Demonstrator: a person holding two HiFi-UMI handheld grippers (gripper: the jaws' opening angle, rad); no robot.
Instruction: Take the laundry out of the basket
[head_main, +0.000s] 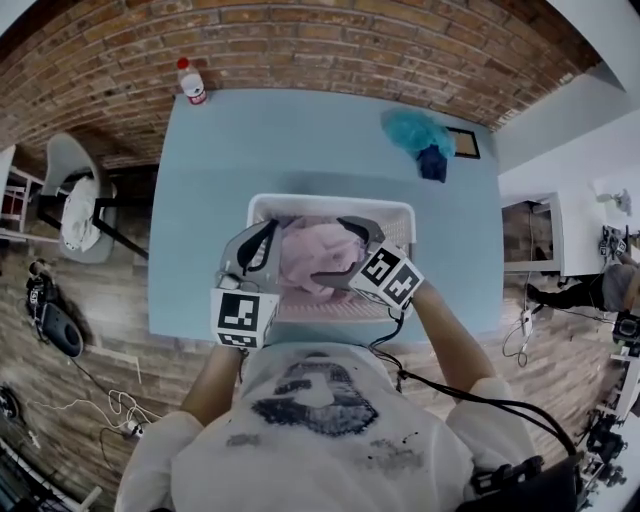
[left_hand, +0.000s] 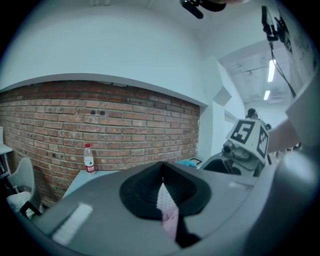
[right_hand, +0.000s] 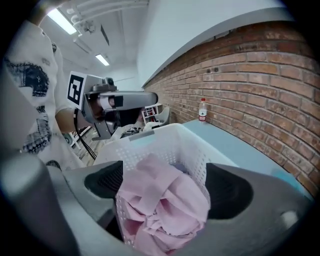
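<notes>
From the head view, the white perforated plastic laundry basket (head_main: 330, 203) sits mid-frame on the pale blue table (head_main: 200, 200), a crumpled pink cotton garment (head_main: 312, 250) inside it. I have both forearms reaching forward over the near rim. In the left gripper view, the left gripper (left_hand: 161, 170) points almost level, its jaws pinched narrow on the basket's wall; I judge that this steadies it. In the right gripper view, the right gripper (right_hand: 165, 187) tilts down into the basket, jaws spread wide either side of the pink garment, pads not pressing, ready to bite
</notes>
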